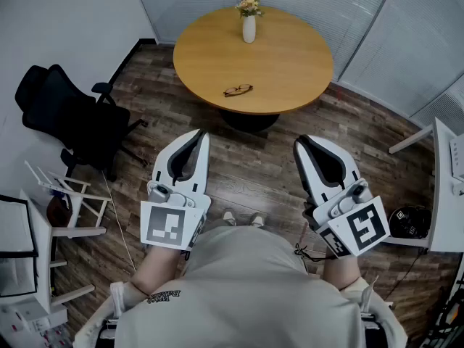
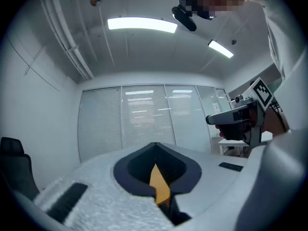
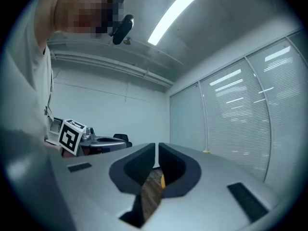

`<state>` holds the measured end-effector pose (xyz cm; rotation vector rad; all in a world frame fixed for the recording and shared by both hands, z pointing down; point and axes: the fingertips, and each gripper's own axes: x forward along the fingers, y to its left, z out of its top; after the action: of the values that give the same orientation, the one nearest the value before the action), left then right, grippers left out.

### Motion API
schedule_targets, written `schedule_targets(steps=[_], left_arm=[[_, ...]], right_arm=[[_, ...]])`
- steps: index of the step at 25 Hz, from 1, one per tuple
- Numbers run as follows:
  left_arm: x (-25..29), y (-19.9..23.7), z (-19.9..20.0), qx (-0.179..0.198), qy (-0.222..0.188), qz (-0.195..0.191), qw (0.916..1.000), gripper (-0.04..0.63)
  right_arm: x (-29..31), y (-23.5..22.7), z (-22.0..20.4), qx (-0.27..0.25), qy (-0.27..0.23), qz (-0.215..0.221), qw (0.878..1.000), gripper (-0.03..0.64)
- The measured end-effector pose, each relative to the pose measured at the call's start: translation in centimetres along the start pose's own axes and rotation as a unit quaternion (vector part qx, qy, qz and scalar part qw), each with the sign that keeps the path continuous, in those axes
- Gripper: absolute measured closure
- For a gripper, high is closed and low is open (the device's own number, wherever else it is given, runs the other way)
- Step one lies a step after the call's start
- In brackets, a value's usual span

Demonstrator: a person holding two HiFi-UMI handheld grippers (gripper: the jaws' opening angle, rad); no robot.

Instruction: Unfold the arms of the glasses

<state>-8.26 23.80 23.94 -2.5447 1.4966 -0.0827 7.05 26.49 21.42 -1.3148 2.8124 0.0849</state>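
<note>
Dark-framed glasses (image 1: 238,90) lie with arms folded near the front edge of a round wooden table (image 1: 290,64), far ahead of both grippers. My left gripper (image 1: 199,134) is held level close to the person's body, over the floor. Its jaws are shut with nothing between them, as the left gripper view (image 2: 155,144) also shows. My right gripper (image 1: 301,142) is held level beside it, jaws together apart from a thin slit and nothing in them (image 3: 157,146). Each gripper view shows the other gripper off to the side. The glasses appear in neither gripper view.
A white vase with flowers (image 1: 249,27) stands at the table's far side. A black office chair (image 1: 72,118) and a white rack (image 1: 69,201) are to the left. On the right are a white desk (image 1: 444,187) and a round black object (image 1: 409,222) on the floor. Wood-plank floor lies between me and the table.
</note>
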Motion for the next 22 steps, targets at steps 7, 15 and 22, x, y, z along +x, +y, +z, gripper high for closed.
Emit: schedule_targets(steps=[7, 15, 22], left_arm=[[0.2, -0.4, -0.2, -0.001, 0.000, -0.007, 1.0000, 0.574], [1.4, -2.0, -0.7, -0.036, 0.005, -0.041, 0.9985, 0.574], [2.3, -3.2, -1.1, -0.036, 0.010, -0.036, 0.9986, 0.574]], right_arm=[[-0.1, -1.0, -0.3, 0.018, -0.010, -0.020, 1.000, 0.575], [-0.3, -2.4, -1.3, 0.025, -0.004, -0.018, 0.999, 0.575], [-0.8, -3.3, -2.3, 0.021, 0.005, -0.005, 1.000, 0.575]])
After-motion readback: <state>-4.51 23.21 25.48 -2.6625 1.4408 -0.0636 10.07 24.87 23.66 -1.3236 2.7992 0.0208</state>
